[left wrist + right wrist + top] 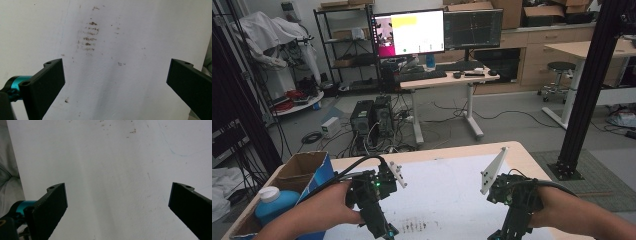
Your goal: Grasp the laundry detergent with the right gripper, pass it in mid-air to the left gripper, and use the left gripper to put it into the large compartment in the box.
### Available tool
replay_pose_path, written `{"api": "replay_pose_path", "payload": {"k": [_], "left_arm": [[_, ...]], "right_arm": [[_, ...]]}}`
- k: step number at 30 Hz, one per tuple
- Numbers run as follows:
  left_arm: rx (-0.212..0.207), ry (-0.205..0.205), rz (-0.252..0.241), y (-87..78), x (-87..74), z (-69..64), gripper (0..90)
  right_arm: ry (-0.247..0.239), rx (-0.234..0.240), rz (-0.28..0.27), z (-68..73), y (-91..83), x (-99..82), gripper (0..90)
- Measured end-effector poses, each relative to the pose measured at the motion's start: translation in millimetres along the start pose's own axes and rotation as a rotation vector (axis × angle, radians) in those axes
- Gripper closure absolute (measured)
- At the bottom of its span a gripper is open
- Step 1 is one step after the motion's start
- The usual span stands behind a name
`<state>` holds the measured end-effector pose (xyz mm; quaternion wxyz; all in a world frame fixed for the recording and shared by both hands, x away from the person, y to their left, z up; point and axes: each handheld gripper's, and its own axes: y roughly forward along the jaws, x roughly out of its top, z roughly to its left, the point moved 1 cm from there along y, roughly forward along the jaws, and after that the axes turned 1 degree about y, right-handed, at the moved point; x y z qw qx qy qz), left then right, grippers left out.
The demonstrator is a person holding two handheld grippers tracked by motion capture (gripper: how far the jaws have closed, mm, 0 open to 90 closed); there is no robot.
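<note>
Both jaws spread wide, nothing held. Left gripper [113, 82] nearest stain [89, 35] on sheet [447, 200], just ahead; right gripper [117, 205] apart. Target apparently absent.

text: none I can read | monitors [438, 31]: screens too small and blurred | my mat [140, 30]: only smudges

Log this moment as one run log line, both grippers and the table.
left gripper: open, empty | right gripper: open, empty | white table sheet: bare between them, brown smudges under left
</note>
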<state>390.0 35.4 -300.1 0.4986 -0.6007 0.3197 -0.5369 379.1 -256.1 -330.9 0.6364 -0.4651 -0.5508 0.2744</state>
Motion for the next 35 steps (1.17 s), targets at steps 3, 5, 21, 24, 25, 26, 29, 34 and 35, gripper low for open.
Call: {"api": "replay_pose_path", "payload": {"k": [3,5,21,24,25,26,29,34,35], "left_arm": [[-0.005,0.005,0.012,1.2,-0.1,-0.5,1.6],[-0.009,0.005,0.023,2.4,-0.1,-1.5,1.6],[-0.027,0.004,0.048,9.4,1.4,-3.4,1.6],[-0.027,0.008,0.047,9.2,1.7,-3.7,1.6],[-0.027,0.008,0.047,9.2,1.7,-4.0,1.6],[-0.027,0.005,0.048,9.1,1.7,-4.6,1.6],[-0.027,0.009,0.05,8.8,1.6,-5.0,1.6],[-0.023,0.009,0.046,8.2,0.9,-4.3,1.6],[-0.024,0.006,0.044,8.3,0.7,-4.1,1.6]], "right_arm": [[0.001,0.001,0.001,0.6,0.2,0.7,1.1],[-0.003,0.002,0.001,1.0,0.6,1.0,1.1],[-0.007,0.006,0.0,2.0,2.0,1.5,1.1],[-0.011,0.006,-0.001,2.5,1.8,1.5,1.1],[-0.01,0.005,-0.002,2.7,1.8,1.5,1.1],[-0.011,0.005,-0.002,2.8,1.7,1.5,1.1],[-0.009,0.006,-0.003,3.6,1.8,1.7,1.1],[-0.013,0.005,-0.004,4.1,1.7,2.1,1.1],[-0.012,0.005,-0.005,4.2,1.6,2.1,1.1]]}}
